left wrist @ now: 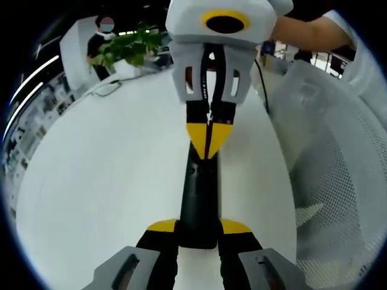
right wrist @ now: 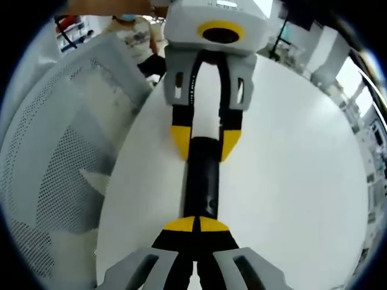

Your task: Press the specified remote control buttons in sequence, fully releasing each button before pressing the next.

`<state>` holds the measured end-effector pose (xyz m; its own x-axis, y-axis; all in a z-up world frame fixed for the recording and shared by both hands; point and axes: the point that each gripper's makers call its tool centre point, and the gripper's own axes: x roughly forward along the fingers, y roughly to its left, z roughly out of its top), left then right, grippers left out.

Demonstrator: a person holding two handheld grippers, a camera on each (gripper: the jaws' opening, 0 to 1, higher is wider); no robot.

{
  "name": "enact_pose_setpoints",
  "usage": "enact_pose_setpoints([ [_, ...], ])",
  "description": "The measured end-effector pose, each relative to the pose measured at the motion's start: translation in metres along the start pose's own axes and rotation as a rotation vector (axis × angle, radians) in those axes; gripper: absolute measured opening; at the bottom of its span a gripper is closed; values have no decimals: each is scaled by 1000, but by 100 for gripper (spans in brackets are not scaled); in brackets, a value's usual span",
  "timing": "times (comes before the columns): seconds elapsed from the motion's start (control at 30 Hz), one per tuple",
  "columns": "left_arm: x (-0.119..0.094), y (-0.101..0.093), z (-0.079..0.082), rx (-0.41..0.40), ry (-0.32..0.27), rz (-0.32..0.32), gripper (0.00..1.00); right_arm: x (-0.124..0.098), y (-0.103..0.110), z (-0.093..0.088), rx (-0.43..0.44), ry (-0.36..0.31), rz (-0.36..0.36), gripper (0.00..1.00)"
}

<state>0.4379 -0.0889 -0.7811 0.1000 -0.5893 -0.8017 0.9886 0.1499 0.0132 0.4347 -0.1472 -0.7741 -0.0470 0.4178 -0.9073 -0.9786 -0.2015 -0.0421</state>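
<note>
White table (left wrist: 109,181) is the base, with a white mesh chair (left wrist: 338,181) just beside its edge; a green plant (left wrist: 130,45) sits at the far end in the left gripper view. The black remote control (left wrist: 199,202) lies flat on the table, long axis running straight between the two grippers, one end toward each. The left gripper (left wrist: 198,228) has its yellow-tipped jaws pinching the remote's near end from both sides. The right gripper (right wrist: 196,225) has its tips pressed together, resting on top of the remote at the opposite end. In the right gripper view, the remote (right wrist: 201,181) runs away from the closed tips into the left gripper's (right wrist: 205,142) jaws.
</note>
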Motion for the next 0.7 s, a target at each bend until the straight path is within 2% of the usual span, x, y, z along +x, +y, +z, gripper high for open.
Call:
enact_pose_setpoints([
  [0.13, 0, 0, 0, 2, 6, -2, 24, -1, 0, 1, -15, 11, 2, 0],
  [0.7, -1, -2, 1, 1, 7, 4, 24, -23, -5, 14, -15, -30, -62, 0],
])
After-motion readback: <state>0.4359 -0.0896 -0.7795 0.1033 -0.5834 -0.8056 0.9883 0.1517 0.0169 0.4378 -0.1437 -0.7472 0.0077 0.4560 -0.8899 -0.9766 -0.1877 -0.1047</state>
